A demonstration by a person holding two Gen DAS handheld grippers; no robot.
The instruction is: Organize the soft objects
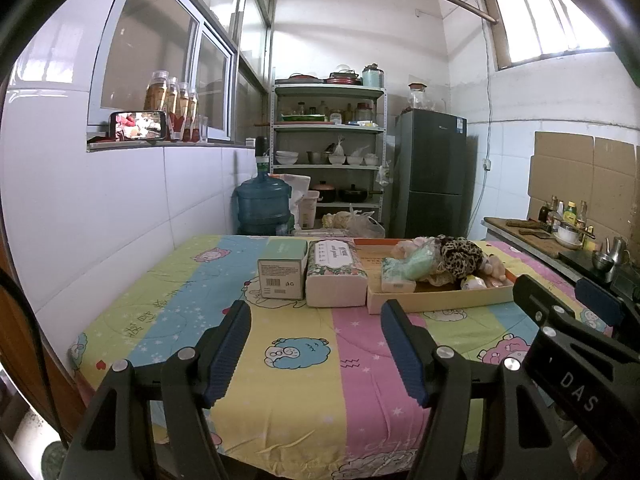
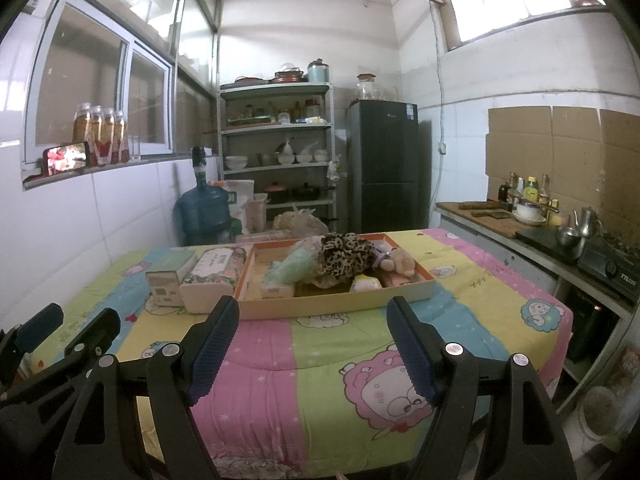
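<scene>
- Stage. The soft things lie heaped in a shallow cardboard tray on the quilt-covered surface, well ahead of both sets of jaws: a leopard-print cloth, a pale green bundle in clear wrap, a plush toy and small packets at the tray's near edge. This arrangement fits either a tray already filled or a tray yet to be sorted out; one moment does not settle which.
- Outside the tray. A tissue pack and a green box stand touching each other, just beside the tray's left wall, ahead of the left jaws.
- Next move, as a judgement. Any grasp calls for a forward reach across the bare quilt. The cloth is limp and draped over its neighbours, so a pinch on it may drag them along.
- Left gripper. Jaws spread wide, holding nothing and touching nothing; they hang above the near quilt.
- Right gripper. Jaws likewise spread wide and empty, clear of the quilt, with the tray's near wall straight ahead between them.
</scene>
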